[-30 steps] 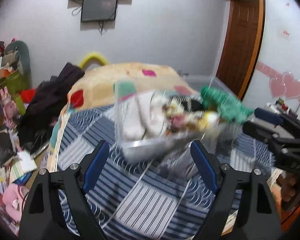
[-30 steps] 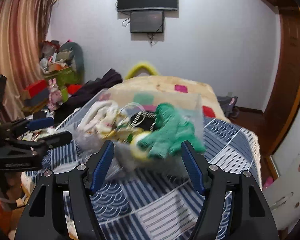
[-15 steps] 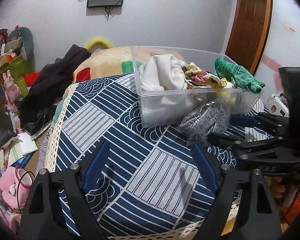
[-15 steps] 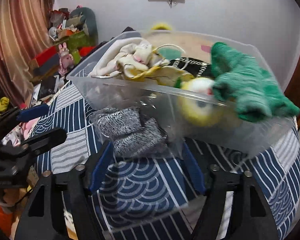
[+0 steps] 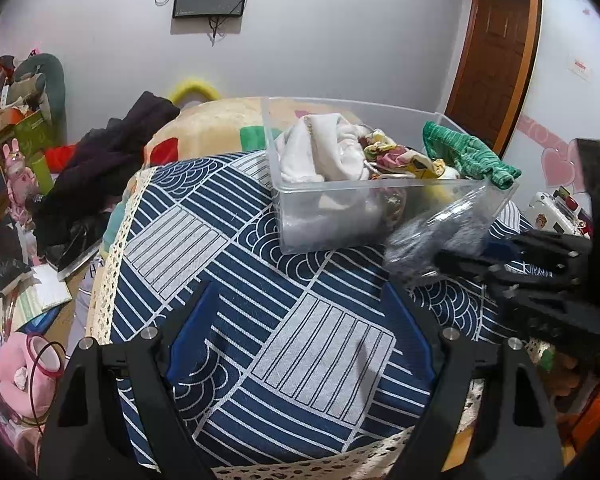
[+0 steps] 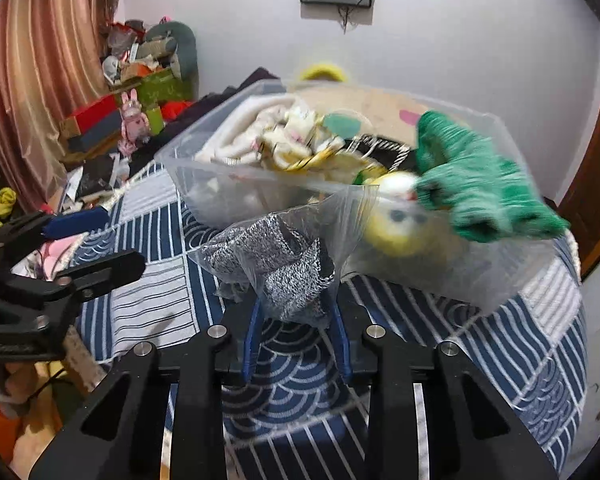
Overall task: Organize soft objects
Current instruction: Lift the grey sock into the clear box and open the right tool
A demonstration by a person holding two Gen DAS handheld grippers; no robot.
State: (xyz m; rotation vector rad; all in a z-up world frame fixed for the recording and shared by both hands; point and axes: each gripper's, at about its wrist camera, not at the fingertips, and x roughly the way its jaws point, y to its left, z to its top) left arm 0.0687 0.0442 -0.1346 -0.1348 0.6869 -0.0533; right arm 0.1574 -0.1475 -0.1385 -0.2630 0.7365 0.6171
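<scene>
Left wrist view: left gripper (image 5: 300, 320) hangs spread wide, grasping nothing, over the blue patterned cloth (image 5: 228, 248); the clear bin (image 5: 324, 220) of soft items sits toward its far right edge. Right wrist view: right gripper (image 6: 296, 320) is clenched on a bagged grey knit (image 6: 276, 256), held just before the bin's near wall, beside a green knit (image 6: 480, 184) draped over the rim.

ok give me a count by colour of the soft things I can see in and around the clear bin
White cloth in the clear bin: 1
Green knit piece over its rim: 1
Yellow round toy inside: 1
Grey knit item in a plastic bag, held by the right gripper: 1
Total: 4
</scene>
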